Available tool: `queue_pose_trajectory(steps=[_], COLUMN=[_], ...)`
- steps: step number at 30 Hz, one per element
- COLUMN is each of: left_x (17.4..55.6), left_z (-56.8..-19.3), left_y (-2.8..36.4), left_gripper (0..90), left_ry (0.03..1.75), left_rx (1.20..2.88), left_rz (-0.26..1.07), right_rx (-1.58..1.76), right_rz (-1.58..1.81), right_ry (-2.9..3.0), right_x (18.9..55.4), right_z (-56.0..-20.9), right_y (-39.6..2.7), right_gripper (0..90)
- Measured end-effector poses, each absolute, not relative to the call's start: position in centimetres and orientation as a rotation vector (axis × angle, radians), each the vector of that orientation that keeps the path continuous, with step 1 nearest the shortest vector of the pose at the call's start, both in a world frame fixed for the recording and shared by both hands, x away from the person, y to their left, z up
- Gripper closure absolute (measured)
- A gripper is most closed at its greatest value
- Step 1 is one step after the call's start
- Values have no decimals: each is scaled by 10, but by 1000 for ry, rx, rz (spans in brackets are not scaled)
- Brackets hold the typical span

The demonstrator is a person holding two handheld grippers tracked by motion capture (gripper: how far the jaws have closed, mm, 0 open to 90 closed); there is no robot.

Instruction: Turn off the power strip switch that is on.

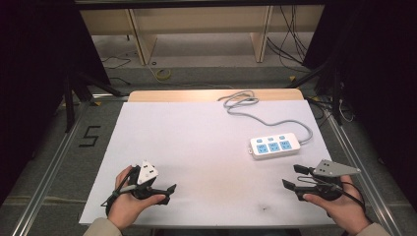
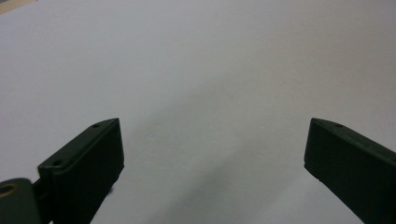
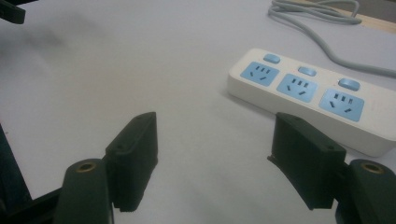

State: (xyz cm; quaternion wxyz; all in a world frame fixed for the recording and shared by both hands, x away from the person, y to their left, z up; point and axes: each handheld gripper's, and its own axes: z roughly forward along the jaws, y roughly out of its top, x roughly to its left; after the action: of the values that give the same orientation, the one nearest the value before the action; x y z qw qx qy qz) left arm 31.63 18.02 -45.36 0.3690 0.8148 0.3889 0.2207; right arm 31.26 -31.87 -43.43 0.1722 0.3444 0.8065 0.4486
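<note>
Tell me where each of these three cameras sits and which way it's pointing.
High view: above the person's side, looking forward and down on the white table; both hands, left gripper and right gripper show.
Left gripper view: rides the left gripper, facing bare tabletop between open jaws.
Right gripper view: rides the right gripper, facing the power strip, also in the high view.

A black 5 [image 1: 90, 136] is marked in tape on the grey floor [image 1: 59, 162] left of the table. No other text, label or brand can be read.

claws [image 1: 295, 176]: black, two-jaw | plates: grey, three-cornered | sleeves [image 1: 101, 228]: beige
</note>
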Motion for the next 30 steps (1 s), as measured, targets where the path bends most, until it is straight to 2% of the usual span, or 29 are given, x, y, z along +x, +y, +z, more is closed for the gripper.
queue_pose_trajectory(steps=[5, 10, 11, 12, 17, 19, 20, 23, 30], left_x=[317, 317, 317, 317, 318, 318, 318, 319, 319], left_z=[-453, -453, -453, -453, -454, -454, -454, -454, -454], left_y=[180, 180, 180, 180, 180, 180, 179, 179, 179], left_gripper=[49, 53, 53, 53, 56, 58, 59, 63, 71], left_ry=[999, 1002, 1004, 1004, 1003, 1003, 1004, 1004, 1009], left_rx=[2092, 2085, 2085, 2087, 2090, 2091, 2087, 2087, 2085], left_rz=[578, 591, 589, 588, 586, 585, 587, 589, 591], right_rx=[989, 990, 990, 989, 976, 969, 968, 968, 971], right_rz=[1259, 1242, 1242, 1231, 1226, 1222, 1212, 1187, 1175], right_ry=[2283, 2279, 2279, 2280, 2247, 2242, 2232, 2228, 2206], right_x=[313, 313, 313, 313, 314, 315, 316, 318, 324], right_z=[-434, -432, -432, -431, -426, -425, -424, -422, -415], right_y=[-319, -318, -318, -318, -319, -319, -318, -316, -309], right_gripper=[354, 469, 469, 538, 731, 764, 827, 900, 900])
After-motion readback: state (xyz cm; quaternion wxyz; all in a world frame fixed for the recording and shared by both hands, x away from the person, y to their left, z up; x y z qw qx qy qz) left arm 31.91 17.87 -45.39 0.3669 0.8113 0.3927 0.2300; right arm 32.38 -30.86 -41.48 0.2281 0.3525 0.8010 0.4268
